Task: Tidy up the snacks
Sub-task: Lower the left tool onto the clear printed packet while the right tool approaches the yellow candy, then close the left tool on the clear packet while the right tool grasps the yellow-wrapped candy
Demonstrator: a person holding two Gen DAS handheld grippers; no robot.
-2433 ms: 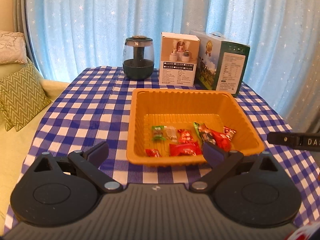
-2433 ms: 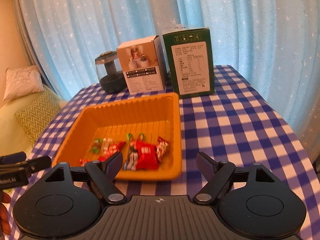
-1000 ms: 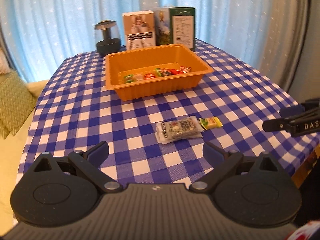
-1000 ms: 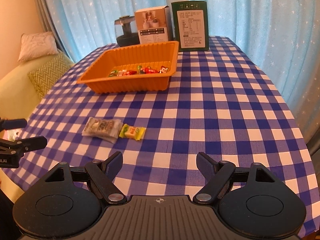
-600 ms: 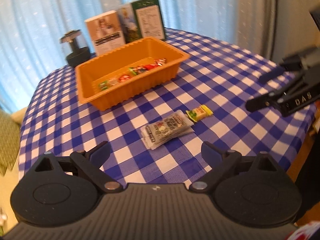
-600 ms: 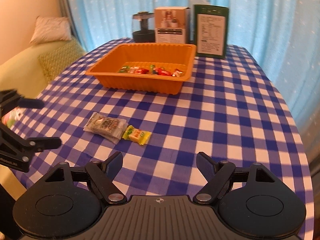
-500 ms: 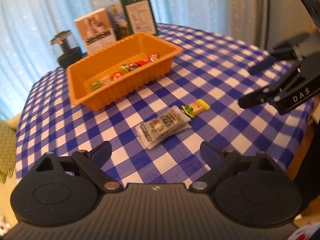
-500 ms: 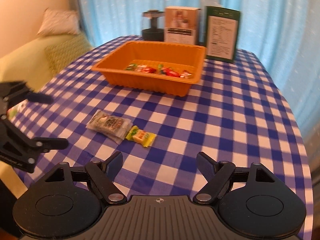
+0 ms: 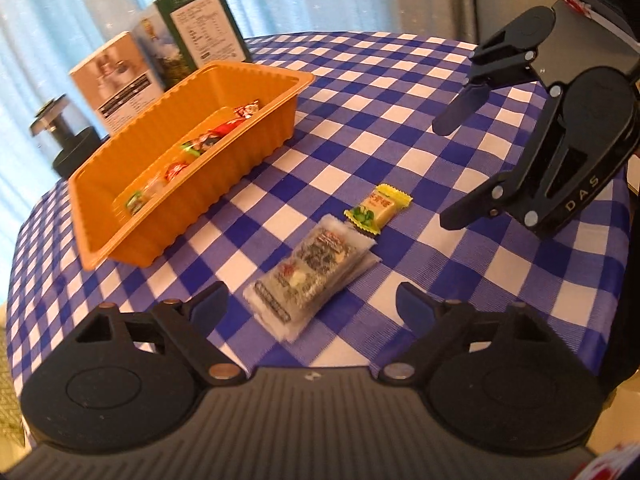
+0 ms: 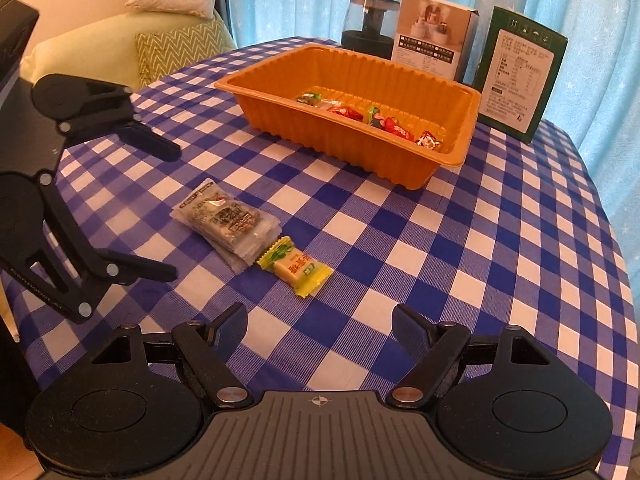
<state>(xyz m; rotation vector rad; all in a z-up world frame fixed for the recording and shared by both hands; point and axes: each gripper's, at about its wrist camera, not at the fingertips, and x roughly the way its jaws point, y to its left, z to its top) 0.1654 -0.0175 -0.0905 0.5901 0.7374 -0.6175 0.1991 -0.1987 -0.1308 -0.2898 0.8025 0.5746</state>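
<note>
A stack of clear grey snack packets (image 9: 312, 276) (image 10: 226, 222) lies on the blue checked tablecloth, with a yellow wrapped candy (image 9: 378, 208) (image 10: 295, 267) touching its end. An orange tray (image 9: 120, 160) (image 10: 360, 76) behind them holds several wrapped candies. My left gripper (image 9: 312, 308) (image 10: 172, 212) is open and empty, just short of the packets. My right gripper (image 10: 320, 326) (image 9: 448, 172) is open and empty, just short of the yellow candy.
A dark jar (image 10: 370, 20), a white box (image 10: 434, 36) and a green box (image 10: 520, 80) stand behind the tray. A sofa with cushions (image 10: 176, 50) is at the left. The table's edge runs close below both grippers.
Both grippers pulled back from the tray, then swung in towards the packets and the yellow candy. They now face each other across the snacks. Both stayed open.
</note>
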